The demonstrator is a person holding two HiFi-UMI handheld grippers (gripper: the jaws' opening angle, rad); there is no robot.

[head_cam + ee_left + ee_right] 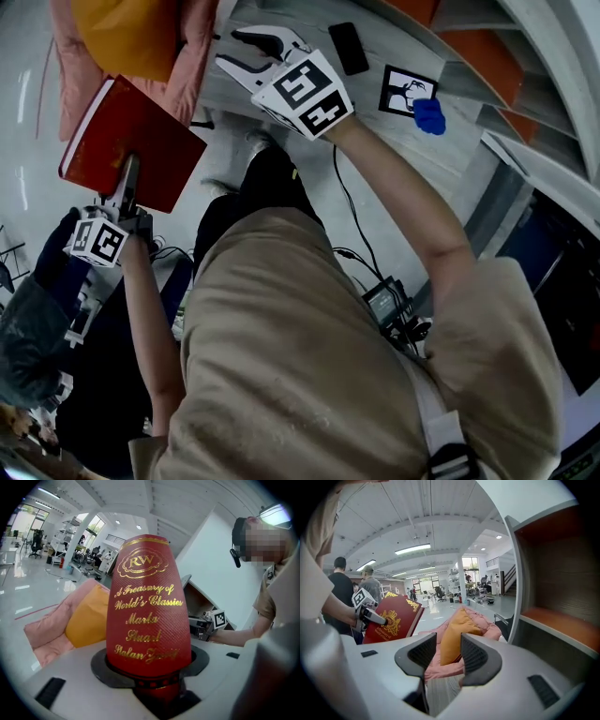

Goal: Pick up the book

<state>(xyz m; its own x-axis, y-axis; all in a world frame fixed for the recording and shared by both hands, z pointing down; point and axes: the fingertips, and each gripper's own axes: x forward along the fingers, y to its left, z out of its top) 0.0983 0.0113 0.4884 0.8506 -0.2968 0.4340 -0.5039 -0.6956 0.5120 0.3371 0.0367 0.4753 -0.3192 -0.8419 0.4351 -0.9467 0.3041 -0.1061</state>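
Note:
A red hardcover book (131, 141) with gold lettering hangs in the air at the left of the head view, off the table. My left gripper (127, 186) is shut on its lower edge. In the left gripper view the book (147, 606) stands upright out of the jaws and fills the middle. My right gripper (246, 52) is near the top of the head view, over the pale table (394, 141), open with nothing between its fingers. The right gripper view shows its dark pads (423, 652) apart, with the book (393, 618) and the left gripper (370, 613) off to the left.
A pink cloth with an orange cushion (131, 37) lies at the top left. On the table are a black phone (349, 47), a printed marker card (406, 91) and a small blue object (429, 114). An orange-boarded shelf (469, 47) stands at the right. Two people (344, 590) stand behind.

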